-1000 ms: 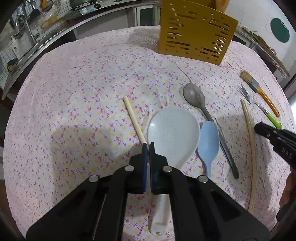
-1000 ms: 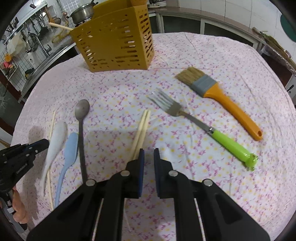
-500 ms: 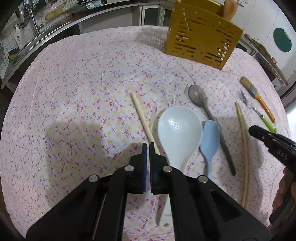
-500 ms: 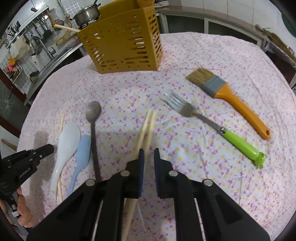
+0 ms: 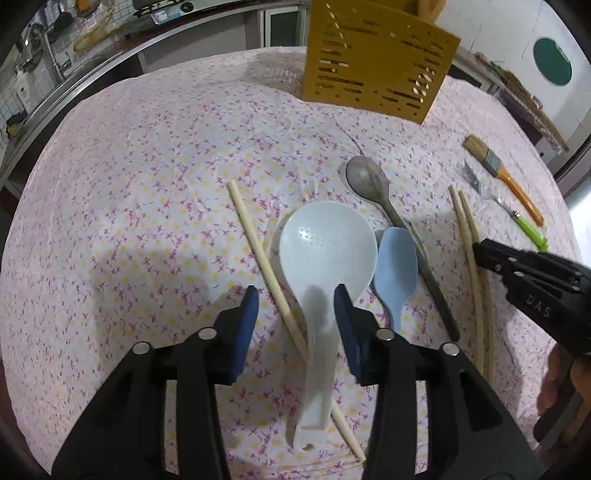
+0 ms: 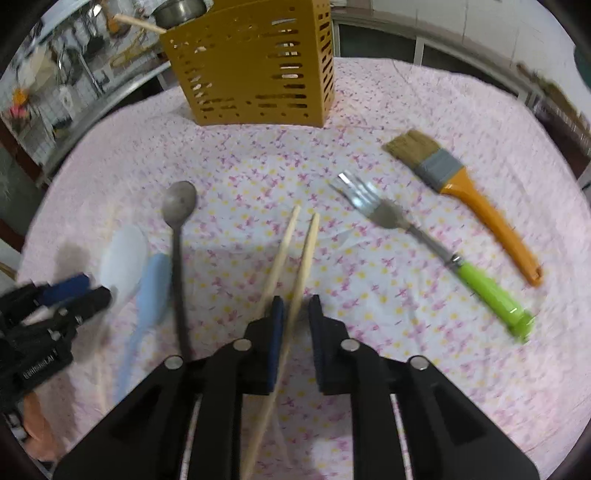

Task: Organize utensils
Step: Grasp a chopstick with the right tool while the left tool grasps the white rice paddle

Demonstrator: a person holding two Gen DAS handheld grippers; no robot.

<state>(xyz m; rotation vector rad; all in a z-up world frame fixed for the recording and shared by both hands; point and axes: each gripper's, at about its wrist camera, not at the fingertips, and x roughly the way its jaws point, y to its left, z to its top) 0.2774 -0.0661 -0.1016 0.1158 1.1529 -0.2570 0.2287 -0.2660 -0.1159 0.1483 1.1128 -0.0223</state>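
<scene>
on the table [image 5: 129,177], under a flowered cloth, the left wrist view starts at the left with a single chopstick [image 5: 258,254] lying diagonally, its lower part crossing under the handle of the white rice paddle [image 5: 325,254]. the left hand-held gripper [image 5: 295,314] hangs over that handle with its jaws opening; chopstick and paddle handle lie between the blue pads [image 5: 247,314], which touch neither. just right of the paddle lies the light blue spatula [image 5: 395,262], touching the dark metal spoon [image 5: 373,184] whose handle runs along its right edge. further right is the pair of chopsticks [image 5: 469,236], then the fork [image 5: 517,218] and the brush [image 5: 502,173] near the table's right edge. the yellow slotted utensil holder [image 5: 376,59] stands at the far side.

only the right wrist view shows how the pair is handled: the right hand-held gripper [image 6: 295,314] has its jaws narrowly apart and opening, one stick [image 6: 306,254] running between the pads, the other [image 6: 280,251] passing left of the left pad. whether a pad presses on the stick cannot be told. this view also shows the fork's green handle [image 6: 495,299] in full, the brush's orange handle [image 6: 495,229], and a stick poking out of the holder's top [image 6: 136,23]. the single chopstick is barely visible here.
</scene>
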